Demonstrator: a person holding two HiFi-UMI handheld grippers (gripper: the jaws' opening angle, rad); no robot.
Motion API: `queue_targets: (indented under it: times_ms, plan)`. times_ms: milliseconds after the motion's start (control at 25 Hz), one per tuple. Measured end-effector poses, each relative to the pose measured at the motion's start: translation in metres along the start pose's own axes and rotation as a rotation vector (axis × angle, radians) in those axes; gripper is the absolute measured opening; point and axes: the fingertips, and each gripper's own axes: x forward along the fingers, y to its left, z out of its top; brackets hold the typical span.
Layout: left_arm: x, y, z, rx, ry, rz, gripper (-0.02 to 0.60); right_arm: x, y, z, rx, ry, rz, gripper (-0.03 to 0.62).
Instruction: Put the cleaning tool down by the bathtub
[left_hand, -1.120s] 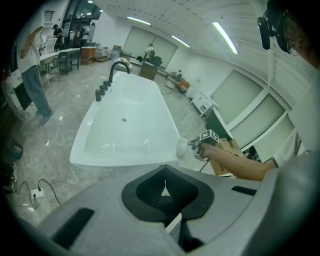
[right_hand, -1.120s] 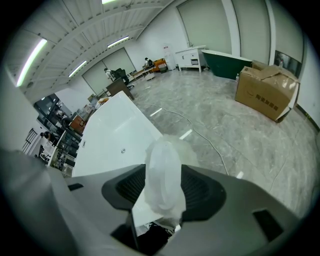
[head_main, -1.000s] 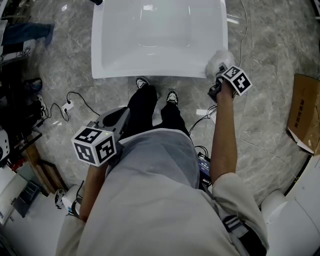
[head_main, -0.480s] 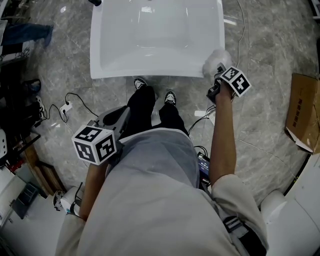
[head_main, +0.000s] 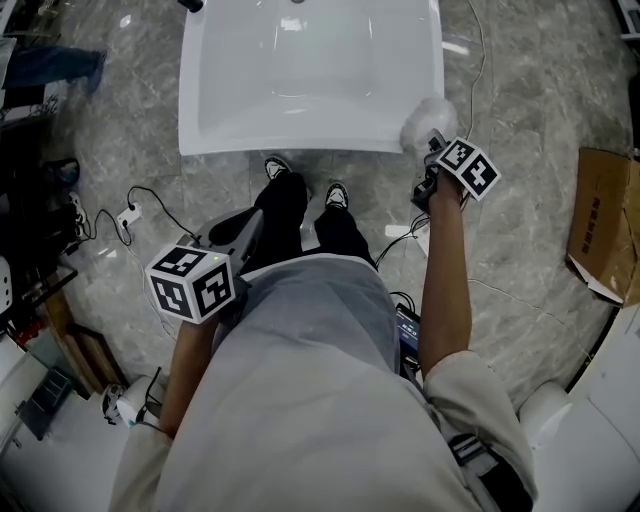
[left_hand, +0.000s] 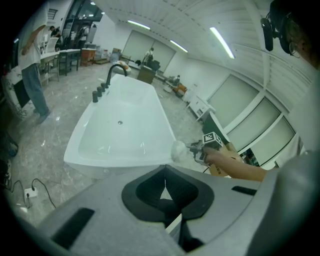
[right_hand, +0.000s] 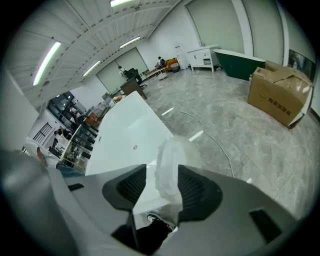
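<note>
Bright, even indoor light from ceiling strip lamps (right_hand: 45, 62). Glare streaks on the glossy floor (head_main: 540, 230) and pale reflections in the white bathtub (head_main: 310, 90). Shadows soft and faint. Head view sharp. Both gripper views fisheye: black corners, bent edges, near housing slightly soft.

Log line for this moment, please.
right tongs: shut on cleaning tool, at near right corner of bathtub | left tongs: shut, empty | tool: not yet down
</note>
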Motion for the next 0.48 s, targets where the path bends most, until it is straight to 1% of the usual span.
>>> queue_targets:
  times_ms: [240, 480]
  plan:
    - [0.002, -0.008, -0.003, 0.003, -0.017, -0.015, 0.006, -0.019, 0.018, -0.001, -0.056, -0.015, 0.063, 0.184]
    - [0.001, -0.015, -0.007, -0.002, -0.037, -0.026, 0.006, -0.035, 0.028, -0.007, -0.095, -0.018, 0.096, 0.16]
